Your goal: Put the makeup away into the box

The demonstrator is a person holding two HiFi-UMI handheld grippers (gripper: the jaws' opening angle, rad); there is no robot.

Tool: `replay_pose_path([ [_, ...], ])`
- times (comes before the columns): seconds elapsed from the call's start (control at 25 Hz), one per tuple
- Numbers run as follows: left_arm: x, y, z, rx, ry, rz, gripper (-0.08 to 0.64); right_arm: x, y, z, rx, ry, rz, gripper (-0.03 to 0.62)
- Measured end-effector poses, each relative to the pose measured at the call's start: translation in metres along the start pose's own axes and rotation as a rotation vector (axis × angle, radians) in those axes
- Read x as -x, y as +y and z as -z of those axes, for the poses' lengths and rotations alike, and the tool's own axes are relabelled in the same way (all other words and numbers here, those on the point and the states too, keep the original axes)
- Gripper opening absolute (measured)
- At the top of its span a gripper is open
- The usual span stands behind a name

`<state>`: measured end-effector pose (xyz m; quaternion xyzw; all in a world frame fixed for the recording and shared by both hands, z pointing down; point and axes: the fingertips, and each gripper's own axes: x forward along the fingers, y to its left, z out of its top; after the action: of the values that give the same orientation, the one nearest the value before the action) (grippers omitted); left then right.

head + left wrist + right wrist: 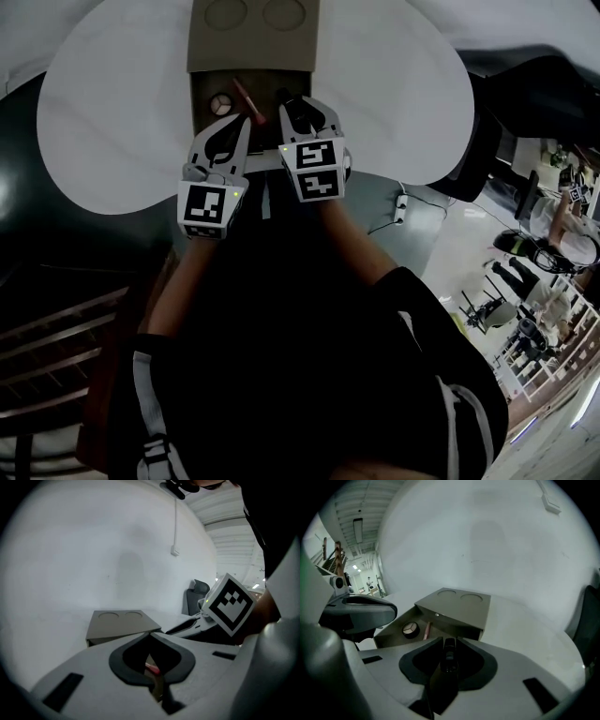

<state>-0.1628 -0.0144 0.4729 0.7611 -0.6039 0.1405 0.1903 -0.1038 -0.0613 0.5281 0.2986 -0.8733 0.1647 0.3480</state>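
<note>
- The right tool (450, 638) is pinching a dark tube (449, 660) between its pads. The tube is standing upright in the pinch, just short of the box (391, 638) on its near side.
- The left tool (150, 634) is pressing its jaws nearly together. A red end is showing in the slit, and I am judging that it is gripping the near end of the pink stick (244, 98), with the rest of the stick reaching out over the box's open tray.
- The dark tube is probably handling as light, stiff and smooth-skinned. It is likely to swivel or slide in a two-point pinch, so a hold across the middle of its body is looking safest.
- The pink stick is looking slim, light and prone to rolling, with a tip that could snap. Its barrel is the place to take it, well clear of the coloured end.
- The round compact (410, 629) is lying flat inside the box, just beside the stick on its left. Its pressed powder is likely fragile, so it is best held across the rim.
- Counting: one dark tube, one pink stick, one round compact, one box, and one raised lid (457, 609) carrying two round recesses.
- No other makeup is showing around the box on the white bench (112, 122).
</note>
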Motion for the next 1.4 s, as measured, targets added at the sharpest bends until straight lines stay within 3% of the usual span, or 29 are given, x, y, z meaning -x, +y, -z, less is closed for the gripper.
replay_pose_path([
  [0.24, -0.002, 0.002, 0.01, 0.029, 0.02, 0.01, 0.003, -0.014, 0.006, 0.014, 0.0, 0.051, -0.004, 0.106],
  [0.44, -0.004, 0.002, 0.012, 0.007, 0.02, 0.016, 0.003, -0.02, 0.007, 0.021, 0.024, 0.093, 0.006, 0.11],
  [0.84, 0.007, -0.006, 0.004, -0.017, 0.002, 0.001, 0.003, -0.009, 0.01, 0.023, 0.016, 0.091, 0.015, 0.153],
  [0.96, 0.01, -0.01, 0.005, -0.037, -0.002, -0.002, 0.003, 0.0, 0.005, 0.023, 0.017, 0.064, 0.03, 0.152],
  [1.08, 0.012, -0.015, -0.005, -0.006, -0.032, -0.015, 0.003, 0.013, 0.001, 0.016, 0.023, 0.022, 0.036, 0.104],
  [1.24, 0.015, -0.018, -0.019, -0.013, -0.074, -0.029, 0.003, 0.036, -0.004, -0.009, 0.027, -0.086, 0.048, 0.04],
  [1.4, 0.022, -0.023, -0.042, -0.025, -0.122, -0.048, 0.003, 0.069, -0.009, -0.04, 0.035, -0.214, 0.063, 0.025],
])
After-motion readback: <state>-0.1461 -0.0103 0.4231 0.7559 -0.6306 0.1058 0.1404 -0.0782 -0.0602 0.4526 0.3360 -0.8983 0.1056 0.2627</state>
